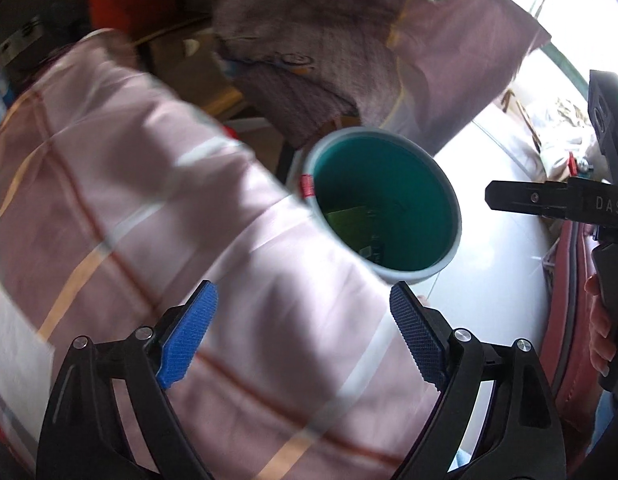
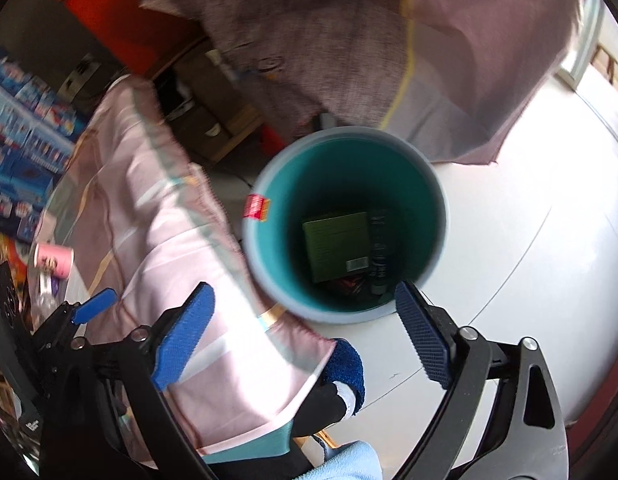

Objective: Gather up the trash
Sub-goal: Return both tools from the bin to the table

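Note:
A round trash bin (image 2: 429, 184) with a grey rim and teal inside stands on the white floor; it also shows in the left wrist view (image 1: 449, 200). A green box (image 2: 337, 244) and dark wrappers lie at its bottom. My right gripper (image 2: 305, 336) is open and empty, hovering above the bin's near rim. My left gripper (image 1: 303, 336) is open and empty, above the pink tablecloth (image 1: 149, 200) beside the bin. The right gripper's black body (image 1: 549, 200) shows at the right of the left wrist view.
A pink striped cloth (image 2: 169, 232) covers the table left of the bin. A grey-pink cloth (image 2: 349, 40) hangs behind the bin. A pink cup (image 2: 53, 260) lies at the far left. Blue boxes (image 2: 21, 120) are stacked further left. My foot in a blue sock (image 2: 345, 364) stands on the floor.

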`<move>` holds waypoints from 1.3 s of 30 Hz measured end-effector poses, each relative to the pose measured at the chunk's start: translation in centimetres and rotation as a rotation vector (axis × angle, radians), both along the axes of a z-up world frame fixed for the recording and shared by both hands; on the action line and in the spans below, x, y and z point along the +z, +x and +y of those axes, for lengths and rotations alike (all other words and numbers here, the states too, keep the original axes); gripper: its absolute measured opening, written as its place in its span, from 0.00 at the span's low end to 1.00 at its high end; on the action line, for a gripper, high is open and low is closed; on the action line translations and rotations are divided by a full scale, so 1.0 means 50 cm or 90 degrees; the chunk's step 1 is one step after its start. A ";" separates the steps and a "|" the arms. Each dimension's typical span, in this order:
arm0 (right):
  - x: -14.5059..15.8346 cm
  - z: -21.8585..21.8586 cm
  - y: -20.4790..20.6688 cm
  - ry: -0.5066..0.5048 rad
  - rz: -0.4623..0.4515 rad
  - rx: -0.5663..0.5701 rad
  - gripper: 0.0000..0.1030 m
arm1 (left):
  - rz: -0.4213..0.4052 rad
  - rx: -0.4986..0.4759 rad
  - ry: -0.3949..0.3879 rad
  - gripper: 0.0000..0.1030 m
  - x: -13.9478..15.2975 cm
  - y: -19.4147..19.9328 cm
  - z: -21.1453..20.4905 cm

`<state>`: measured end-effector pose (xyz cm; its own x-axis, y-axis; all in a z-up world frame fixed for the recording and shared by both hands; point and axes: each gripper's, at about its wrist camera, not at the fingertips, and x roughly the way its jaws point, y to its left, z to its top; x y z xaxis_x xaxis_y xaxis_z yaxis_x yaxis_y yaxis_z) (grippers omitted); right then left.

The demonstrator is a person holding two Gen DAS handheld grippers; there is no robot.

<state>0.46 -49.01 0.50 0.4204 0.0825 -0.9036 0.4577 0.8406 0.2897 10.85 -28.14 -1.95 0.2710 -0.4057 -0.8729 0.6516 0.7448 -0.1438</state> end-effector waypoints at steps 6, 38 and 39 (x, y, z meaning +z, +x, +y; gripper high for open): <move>0.020 0.104 0.013 -0.013 -0.004 0.053 0.88 | -0.021 0.052 -0.014 0.92 0.032 -0.022 0.132; 0.037 0.862 0.057 -0.151 0.029 0.633 0.88 | -0.033 0.405 0.014 0.93 0.036 -0.159 0.877; 0.031 0.891 0.055 -0.157 0.030 0.660 0.88 | -0.029 0.411 0.015 0.94 0.032 -0.164 0.897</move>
<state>3.21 -4.45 2.05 0.2137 0.1925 -0.9577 -0.5083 0.8591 0.0593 2.65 16.69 -0.34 0.4916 -0.1295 -0.8611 0.0761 0.9915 -0.1057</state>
